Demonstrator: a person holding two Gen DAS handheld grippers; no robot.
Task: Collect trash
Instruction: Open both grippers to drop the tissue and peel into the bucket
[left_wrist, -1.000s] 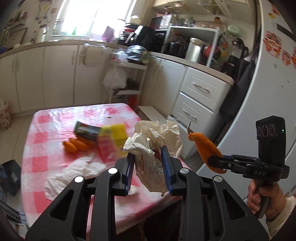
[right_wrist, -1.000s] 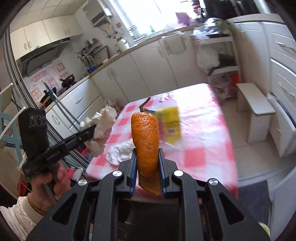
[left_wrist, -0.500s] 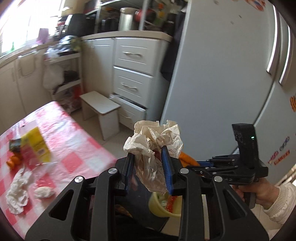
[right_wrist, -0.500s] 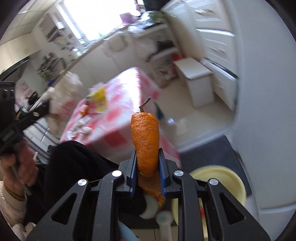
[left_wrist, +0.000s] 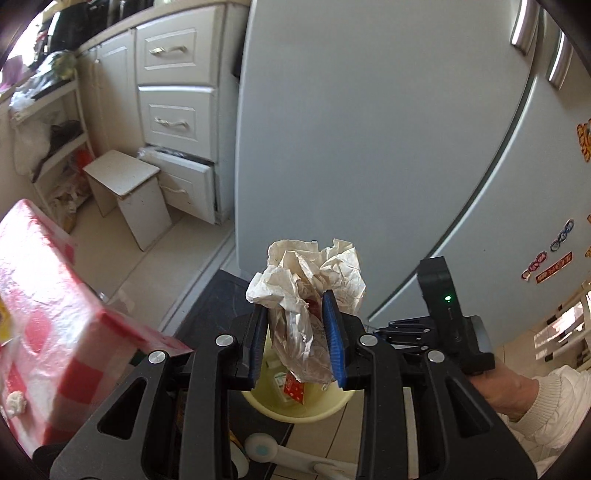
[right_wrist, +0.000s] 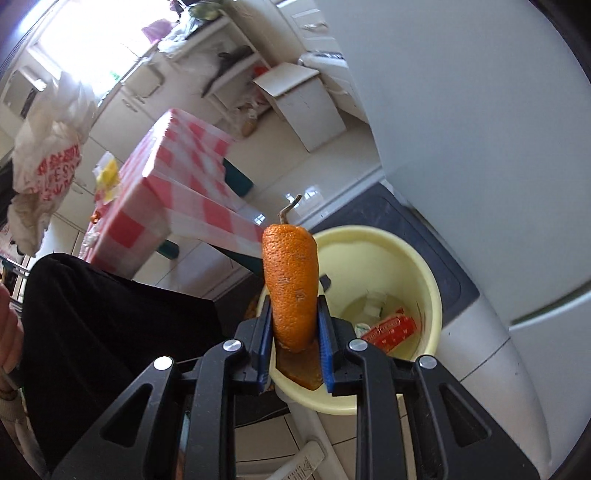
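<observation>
Over the bin (right_wrist: 424, 291), already holding some scraps: left gripper (left_wrist: 295, 332) pinching paper (left_wrist: 310, 280), right gripper (right_wrist: 293, 339) clamping peel (right_wrist: 291, 288); both undropped, more litter left on table (right_wrist: 192, 166).

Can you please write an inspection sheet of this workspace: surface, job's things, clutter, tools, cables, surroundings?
Surface: red-checked table, beside the work; tiled floor below.
Job's things: crumpled paper in left tool; orange peel in right tool; yellow bin below both, red packet inside.
Clutter: tissue scraps and yellow wrapper on the table.
Tools: left tool shut on the paper; right tool shut on the peel.
Cables: nothing seen.
Surroundings: refrigerator, white drawers, small white stool, dark mat.
</observation>
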